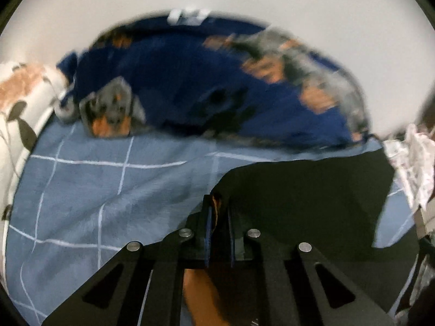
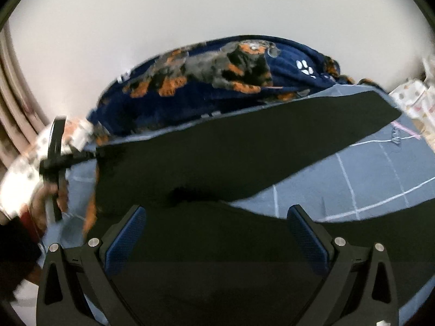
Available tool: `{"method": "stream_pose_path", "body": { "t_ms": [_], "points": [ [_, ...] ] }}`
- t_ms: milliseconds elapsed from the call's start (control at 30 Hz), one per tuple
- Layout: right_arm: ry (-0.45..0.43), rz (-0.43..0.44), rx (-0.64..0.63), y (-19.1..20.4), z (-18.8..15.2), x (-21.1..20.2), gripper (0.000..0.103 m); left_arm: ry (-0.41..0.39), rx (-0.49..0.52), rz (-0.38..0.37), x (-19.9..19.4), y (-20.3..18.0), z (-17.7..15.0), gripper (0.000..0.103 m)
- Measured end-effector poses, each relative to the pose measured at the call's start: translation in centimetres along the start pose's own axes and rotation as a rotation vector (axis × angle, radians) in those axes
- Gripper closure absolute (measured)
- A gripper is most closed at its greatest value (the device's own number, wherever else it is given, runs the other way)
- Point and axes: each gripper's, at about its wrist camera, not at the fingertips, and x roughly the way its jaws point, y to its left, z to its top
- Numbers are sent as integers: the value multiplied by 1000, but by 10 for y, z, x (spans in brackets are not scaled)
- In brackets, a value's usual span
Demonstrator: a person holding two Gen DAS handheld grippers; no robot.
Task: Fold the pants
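Black pants [image 2: 244, 149] lie on a blue checked bedsheet [image 2: 367, 179], one leg stretching to the far right. In the left wrist view the pants [image 1: 312, 190] fill the lower right. My left gripper [image 1: 218, 217] is shut on an edge of the pants, its jaws close together around the cloth. My right gripper [image 2: 217, 233] is open and empty, its blue pads [image 2: 310, 241] wide apart just above the pants. The left gripper also shows in the right wrist view [image 2: 55, 149] at the far left, holding the pants' edge.
A navy blanket with dog prints [image 1: 190, 87] is bunched along the far side of the bed, also in the right wrist view [image 2: 217, 73]. A white floral pillow [image 1: 19, 103] lies at the left. Patterned cloth [image 1: 416, 168] sits at the right edge. A plain wall is behind.
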Motion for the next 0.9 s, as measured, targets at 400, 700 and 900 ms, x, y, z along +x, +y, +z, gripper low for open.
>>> {"method": "stream_pose_path", "body": {
  "t_ms": [400, 700, 900],
  "points": [
    [74, 295, 342, -45, 88, 76, 0, -155, 126, -65, -106, -77, -66, 93],
    [207, 378, 568, -67, 110, 161, 0, -107, 109, -117, -122, -97, -110, 92],
    [250, 347, 527, -65, 120, 189, 56, -62, 83, -132, -121, -100, -122, 92]
  ]
}}
